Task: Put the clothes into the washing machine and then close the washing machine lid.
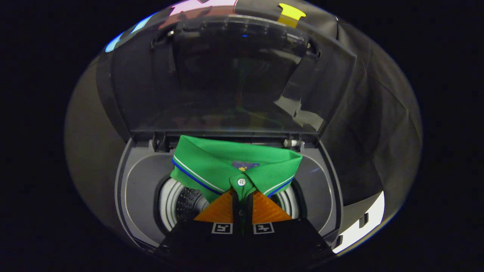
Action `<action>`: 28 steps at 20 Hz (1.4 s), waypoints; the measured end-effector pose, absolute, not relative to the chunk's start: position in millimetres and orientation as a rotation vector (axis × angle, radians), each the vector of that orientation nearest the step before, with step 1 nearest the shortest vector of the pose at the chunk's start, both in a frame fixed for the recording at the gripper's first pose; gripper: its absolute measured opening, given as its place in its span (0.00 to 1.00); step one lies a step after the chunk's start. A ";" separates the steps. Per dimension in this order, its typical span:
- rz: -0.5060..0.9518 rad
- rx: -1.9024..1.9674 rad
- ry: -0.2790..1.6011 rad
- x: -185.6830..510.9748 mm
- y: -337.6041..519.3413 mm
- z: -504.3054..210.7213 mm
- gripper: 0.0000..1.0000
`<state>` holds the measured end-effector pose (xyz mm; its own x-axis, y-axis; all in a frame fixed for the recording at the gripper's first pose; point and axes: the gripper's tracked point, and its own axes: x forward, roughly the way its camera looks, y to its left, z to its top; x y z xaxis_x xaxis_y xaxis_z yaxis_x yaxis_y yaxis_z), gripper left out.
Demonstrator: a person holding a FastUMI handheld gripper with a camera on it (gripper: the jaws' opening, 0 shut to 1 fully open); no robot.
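Gripper view, top-loading washing machine (140, 181) seen from above and in front. Lid (227, 75) stands raised, filling the upper half of the frame; its dark glossy panel reflects the interior. Hinge line runs across mid-frame, just behind the garment.

Gripper (242, 206) at lower centre, fingers drawn nearly together and clamped on the button placket of a green polo shirt (211, 162). Only a narrow strip of fabric shows between the fingers. White button (241, 182) sits just ahead of the fingertips.

Shirt collar, with white and blue edge stripes, spreads left and right at mid-frame, over the drum (181, 204) opening. Ribbed drum rim and perforated wall visible at lower left, below the collar, and a sliver at lower right. Shirt body below the collar hidden behind the gripper.
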<state>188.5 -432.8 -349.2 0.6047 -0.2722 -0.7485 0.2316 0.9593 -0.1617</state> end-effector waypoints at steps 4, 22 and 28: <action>-0.256 -0.056 0.934 182.3 -431.4 -385.4 0.05; -0.193 -0.035 1.104 160.4 -431.4 -425.6 0.29; -0.186 -0.046 1.126 152.6 -437.4 -427.4 0.99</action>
<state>152.6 -437.4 -427.4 0.4168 -0.1714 -0.8927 0.1250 0.9835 -0.1305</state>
